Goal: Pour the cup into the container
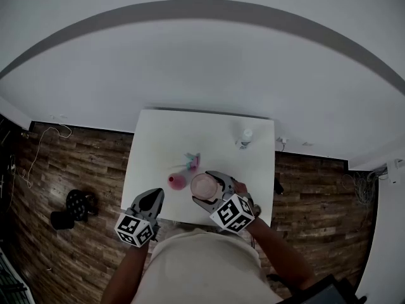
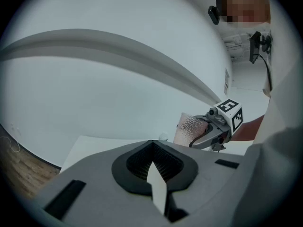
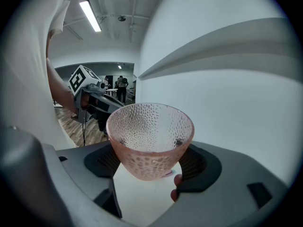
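Cup (image 3: 150,138): pink, dimpled, see-through, upright, mouth up. It sat at the near middle of the white bench (image 1: 158,138); couldn't tell if it was lifted clear of the top. Contents not readable through the texture.

Right gripper (image 1: 207,189) had its jaws pinching the cup low on the body, one dark pad on each side.

Small pink round container (image 1: 176,181) stood on the bench just left of the cup, apart from it.

Left gripper (image 1: 153,196) was at the near left edge of the bench, left of the container. Its jaws were pressed together with only a thin sliver of bench showing between the pads, nothing in them. From the left gripper view the cup showed to the right, in the other gripper's jaws.

Farther back: a small teal-and-pink item (image 1: 192,162) just beyond the container, too small to identify. A white bottle-like thing (image 1: 245,136) stood near the far right corner, well apart from the rest.

Wood floor (image 1: 76,163) lay on both sides of the bench.
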Motion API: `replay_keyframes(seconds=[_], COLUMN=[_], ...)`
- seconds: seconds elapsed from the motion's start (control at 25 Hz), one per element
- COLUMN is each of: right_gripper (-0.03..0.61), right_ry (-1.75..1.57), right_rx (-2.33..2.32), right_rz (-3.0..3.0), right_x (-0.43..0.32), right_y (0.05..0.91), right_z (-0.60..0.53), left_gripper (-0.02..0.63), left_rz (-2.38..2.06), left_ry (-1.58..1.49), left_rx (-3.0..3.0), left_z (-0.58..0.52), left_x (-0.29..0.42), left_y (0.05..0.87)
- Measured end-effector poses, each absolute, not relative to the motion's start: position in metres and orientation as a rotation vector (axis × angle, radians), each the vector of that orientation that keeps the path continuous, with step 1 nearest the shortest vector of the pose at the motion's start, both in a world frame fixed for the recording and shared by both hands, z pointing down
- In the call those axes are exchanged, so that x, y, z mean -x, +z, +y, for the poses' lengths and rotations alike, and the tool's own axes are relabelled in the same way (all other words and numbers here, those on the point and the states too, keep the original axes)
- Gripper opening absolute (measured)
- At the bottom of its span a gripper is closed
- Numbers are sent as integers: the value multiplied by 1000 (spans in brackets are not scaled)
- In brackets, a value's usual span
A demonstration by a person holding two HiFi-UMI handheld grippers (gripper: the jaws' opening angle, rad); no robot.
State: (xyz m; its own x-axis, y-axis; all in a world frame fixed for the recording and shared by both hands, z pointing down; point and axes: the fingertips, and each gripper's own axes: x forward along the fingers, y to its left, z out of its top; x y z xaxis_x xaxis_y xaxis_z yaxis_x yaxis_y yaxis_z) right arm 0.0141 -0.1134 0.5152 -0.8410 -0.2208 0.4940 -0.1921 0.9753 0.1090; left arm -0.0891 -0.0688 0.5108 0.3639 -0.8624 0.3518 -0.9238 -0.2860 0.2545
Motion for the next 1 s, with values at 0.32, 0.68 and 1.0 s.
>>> replay_keyframes(seconds=[0.32,0.68,1.0], right_gripper=[368,368,367], right_ry=[-73,-33,-12], right_rx=[-295,-344,-371], right_rz=[-2591,-2589,-2584], right_x=[-40,-70,-84], right_y=[521,527,527], right_z=[-110,-112,-118], left_gripper=[11,11,11], left_rz=[-1596,-1584,-1592], left_ry=[182,200,209], left_rx=[-2188,-2188,-2180], left_z=[-62,-55,-54], left_x=[80,61,60], left_y=[515,521,519])
